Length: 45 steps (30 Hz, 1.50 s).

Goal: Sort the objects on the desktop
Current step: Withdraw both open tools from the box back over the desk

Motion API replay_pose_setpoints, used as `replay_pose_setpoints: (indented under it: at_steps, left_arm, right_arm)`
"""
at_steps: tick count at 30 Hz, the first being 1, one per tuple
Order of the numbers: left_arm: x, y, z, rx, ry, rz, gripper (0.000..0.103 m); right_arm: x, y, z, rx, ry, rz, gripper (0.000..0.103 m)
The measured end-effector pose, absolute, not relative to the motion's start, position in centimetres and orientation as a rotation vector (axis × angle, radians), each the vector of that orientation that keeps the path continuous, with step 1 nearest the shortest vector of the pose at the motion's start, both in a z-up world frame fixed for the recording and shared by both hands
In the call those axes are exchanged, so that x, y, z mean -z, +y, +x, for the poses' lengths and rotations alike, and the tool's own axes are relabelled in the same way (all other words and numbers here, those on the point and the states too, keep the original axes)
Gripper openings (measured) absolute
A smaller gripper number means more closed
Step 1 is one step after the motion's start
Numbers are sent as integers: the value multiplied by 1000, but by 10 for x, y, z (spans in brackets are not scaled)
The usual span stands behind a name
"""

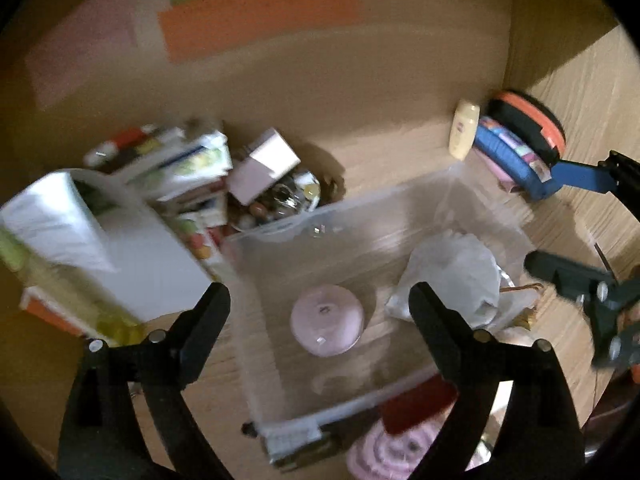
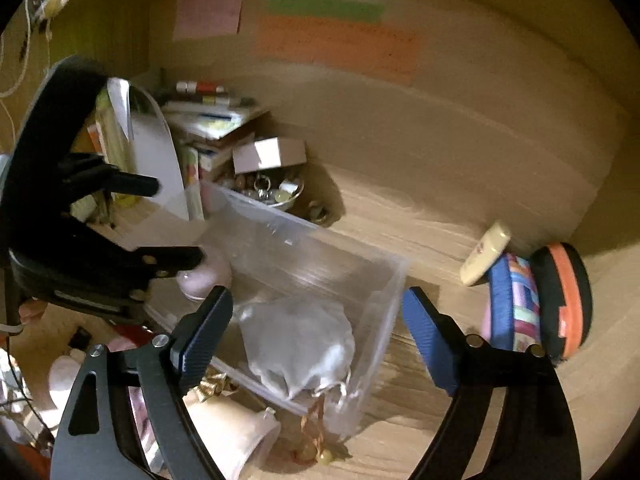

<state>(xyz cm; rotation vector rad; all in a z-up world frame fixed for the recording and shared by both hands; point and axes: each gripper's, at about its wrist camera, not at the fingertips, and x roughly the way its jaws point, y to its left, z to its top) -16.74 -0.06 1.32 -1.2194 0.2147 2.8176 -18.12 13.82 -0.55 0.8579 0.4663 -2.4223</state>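
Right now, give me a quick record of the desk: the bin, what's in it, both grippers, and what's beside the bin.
bin: clear plastic bin, on the desk
contents: pink round case; white pouch
left gripper: open, empty, over the bin
right gripper: open, empty
far right: yellow bottle, blue pouch, orange-black case

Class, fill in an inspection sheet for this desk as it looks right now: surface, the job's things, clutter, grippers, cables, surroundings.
Surface: wooden desk, crowded at the left.
Job's things: clear plastic bin holding a pink round object and a grey pouch.
Clutter: stacked books, bowl of trinkets, cream bottle, colourful cases.
Grippers: left gripper open, empty; right gripper open, empty.
Cables: white cord, far left.
Surroundings: sticky notes on the wall.
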Motion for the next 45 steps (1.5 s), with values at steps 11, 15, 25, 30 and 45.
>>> replay_pose_setpoints:
  at_steps: [11,15,25,30,45]
  left_arm:
    - [-46,-39,-78,-2986,94,-1068,98]
    - [-37,-50,-49,-3014,109,-1093,98]
    - [23,-68,-14,-2985,60,-1257,98]
    - [48,-73,-7,-2944,-12,-1334,98]
    - [85,-65,-22,-2862,-65,-1453,71]
  right_arm:
    - [-29,190,-137,2522,325,749,97]
    - [-28,203,-124,2555,318,733,97]
    - [18,230,-109,2580,270,854,97]
    - [43,242,-107,2598,269,916,97]
    - [99,228,-124,2445,240,1107,86]
